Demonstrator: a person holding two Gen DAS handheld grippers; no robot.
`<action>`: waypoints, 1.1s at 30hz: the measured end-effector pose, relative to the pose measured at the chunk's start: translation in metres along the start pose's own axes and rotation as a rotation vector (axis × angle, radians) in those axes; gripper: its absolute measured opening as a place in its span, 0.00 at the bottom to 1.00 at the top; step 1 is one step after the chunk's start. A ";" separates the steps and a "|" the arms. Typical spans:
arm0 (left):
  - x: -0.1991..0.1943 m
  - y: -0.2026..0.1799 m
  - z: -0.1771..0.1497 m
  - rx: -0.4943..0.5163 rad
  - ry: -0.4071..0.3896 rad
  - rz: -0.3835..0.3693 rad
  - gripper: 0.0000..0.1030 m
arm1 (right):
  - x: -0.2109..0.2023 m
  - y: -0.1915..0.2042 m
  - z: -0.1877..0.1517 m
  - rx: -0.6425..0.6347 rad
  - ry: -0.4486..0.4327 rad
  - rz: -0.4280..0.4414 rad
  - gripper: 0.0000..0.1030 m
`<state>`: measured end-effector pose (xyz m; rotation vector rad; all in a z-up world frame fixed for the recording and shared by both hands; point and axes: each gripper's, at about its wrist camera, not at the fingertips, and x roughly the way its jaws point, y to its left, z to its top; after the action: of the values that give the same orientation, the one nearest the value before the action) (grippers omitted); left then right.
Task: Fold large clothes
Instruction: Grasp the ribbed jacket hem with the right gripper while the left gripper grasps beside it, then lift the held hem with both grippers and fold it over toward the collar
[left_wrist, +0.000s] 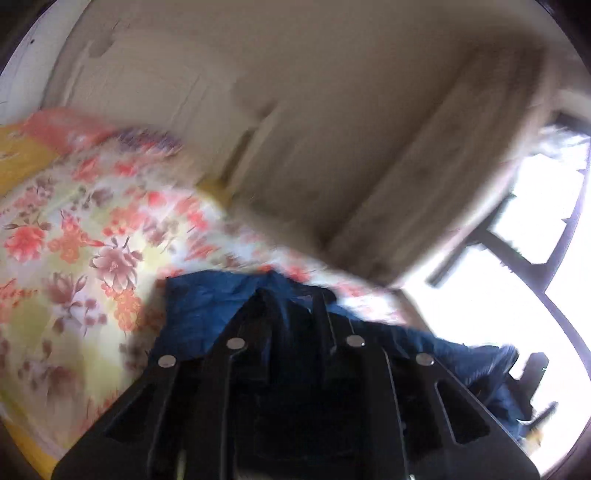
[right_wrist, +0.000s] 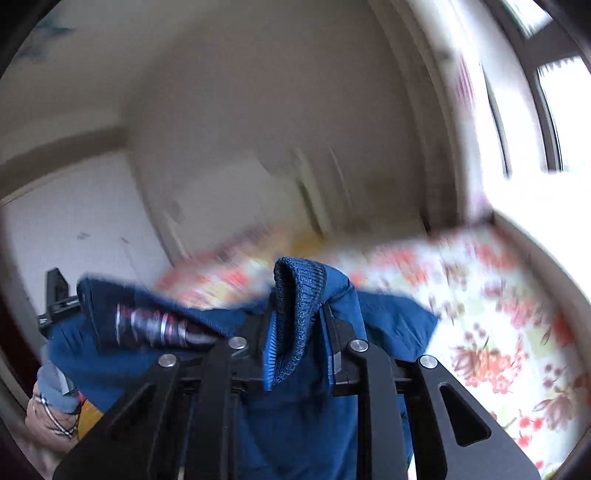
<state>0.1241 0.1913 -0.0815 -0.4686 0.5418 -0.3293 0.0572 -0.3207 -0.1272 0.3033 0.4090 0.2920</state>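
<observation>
Spreading across both views, the flowered bedsheet (left_wrist: 74, 229) is the largest thing, its red and mauve blooms smeared by motion blur toward the far edge; its lower corners run out of frame. Behind it, the beige wall (left_wrist: 314, 92) is streaked, and its marks cannot be made out. A window (right_wrist: 554, 110) burns white, so nothing beyond the glass can be read.

The blue garment (right_wrist: 388, 317) hangs in front of the bed, lifted between the two tools, with most of its body cut off below the frame and hidden by the black finger arms. A striped patch on it is too blurred to read.

The right gripper (right_wrist: 295, 317) pinches a ribbed knit hem of the garment, which stands up in a fold between its closed fingers. The left gripper (left_wrist: 291, 295) is pressed together on a dark fold of the same cloth, though shadow swallows the exact contact. At the lower left of the right wrist view, a hand (right_wrist: 51, 417) with a wrist strap is partly cropped.
</observation>
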 end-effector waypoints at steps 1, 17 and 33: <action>0.038 0.005 0.008 -0.001 0.068 0.057 0.21 | 0.022 -0.010 0.006 0.027 0.053 -0.023 0.27; 0.149 0.090 0.034 -0.032 0.231 0.143 0.64 | 0.102 -0.097 0.023 0.040 0.239 -0.188 0.86; 0.116 0.048 -0.013 0.230 0.081 0.128 0.05 | 0.081 -0.031 -0.008 -0.256 0.129 -0.251 0.09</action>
<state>0.2193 0.1793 -0.1638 -0.1979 0.6020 -0.2847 0.1312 -0.3201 -0.1724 -0.0196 0.5260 0.1153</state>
